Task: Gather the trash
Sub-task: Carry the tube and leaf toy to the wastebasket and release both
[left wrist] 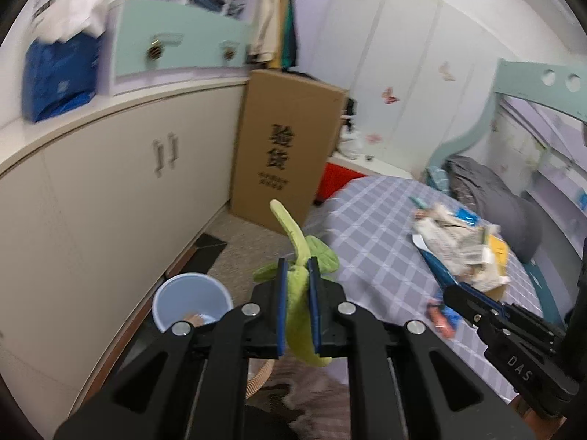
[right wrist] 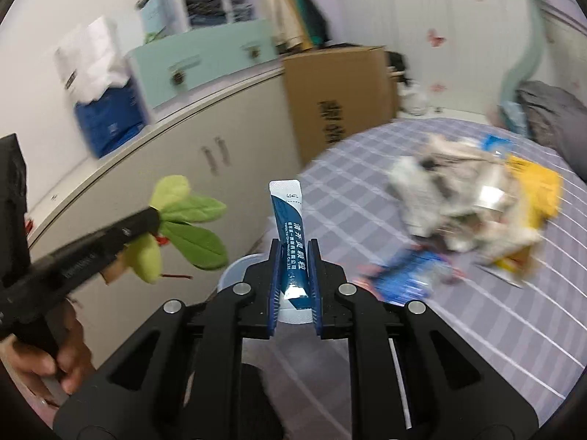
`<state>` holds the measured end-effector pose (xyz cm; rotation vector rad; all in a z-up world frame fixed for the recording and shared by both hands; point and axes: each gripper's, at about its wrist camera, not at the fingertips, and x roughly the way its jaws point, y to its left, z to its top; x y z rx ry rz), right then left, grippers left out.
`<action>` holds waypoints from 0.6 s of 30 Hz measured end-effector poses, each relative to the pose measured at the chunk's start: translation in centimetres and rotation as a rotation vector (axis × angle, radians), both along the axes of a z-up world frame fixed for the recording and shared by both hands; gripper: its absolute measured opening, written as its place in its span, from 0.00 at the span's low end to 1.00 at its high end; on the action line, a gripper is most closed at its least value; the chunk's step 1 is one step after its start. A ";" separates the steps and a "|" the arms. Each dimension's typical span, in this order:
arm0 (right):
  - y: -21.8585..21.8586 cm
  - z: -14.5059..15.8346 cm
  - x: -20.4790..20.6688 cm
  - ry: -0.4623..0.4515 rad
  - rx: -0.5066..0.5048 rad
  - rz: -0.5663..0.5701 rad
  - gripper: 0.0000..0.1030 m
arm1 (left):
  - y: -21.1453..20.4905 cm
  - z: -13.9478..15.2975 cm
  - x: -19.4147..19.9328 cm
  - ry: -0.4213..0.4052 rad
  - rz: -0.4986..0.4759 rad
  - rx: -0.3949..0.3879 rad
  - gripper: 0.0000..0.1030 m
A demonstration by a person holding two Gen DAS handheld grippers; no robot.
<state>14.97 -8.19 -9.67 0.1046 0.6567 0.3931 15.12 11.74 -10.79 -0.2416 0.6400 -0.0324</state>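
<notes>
My left gripper (left wrist: 298, 262) is shut on a green plush leafy toy (left wrist: 299, 293), held in the air above the floor beside the bed; it also shows in the right wrist view (right wrist: 183, 225). My right gripper (right wrist: 294, 244) is shut on a blue and white sachet (right wrist: 290, 242) that stands upright between the fingers. A pale blue bin (left wrist: 190, 302) stands on the floor by the cabinet, below and left of the left gripper; its rim (right wrist: 234, 267) shows just behind the right gripper. A pile of wrappers and paper trash (left wrist: 462, 242) lies on the checked bed (left wrist: 370, 234).
A long cream cabinet (left wrist: 110, 190) runs along the left. A tall cardboard box (left wrist: 282, 150) stands at its end. Grey bedding (left wrist: 502, 201) lies at the bed's head. More blue wrappers (right wrist: 407, 275) lie on the bed near the right gripper.
</notes>
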 end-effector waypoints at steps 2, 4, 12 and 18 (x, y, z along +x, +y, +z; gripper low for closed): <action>2.9 -0.2 1.2 0.010 -0.001 0.055 0.14 | 2.2 -1.0 0.6 0.023 0.041 -0.003 0.10; 5.2 -0.6 2.0 0.014 -0.001 0.096 0.14 | 4.3 -2.0 1.1 0.046 0.079 -0.006 0.10; 15.4 -3.9 7.7 0.073 -0.009 0.243 0.14 | 13.3 -6.5 4.2 0.151 0.245 -0.006 0.10; 20.6 -7.5 12.7 0.071 0.000 0.256 0.18 | 18.4 -9.8 6.7 0.234 0.339 0.028 0.10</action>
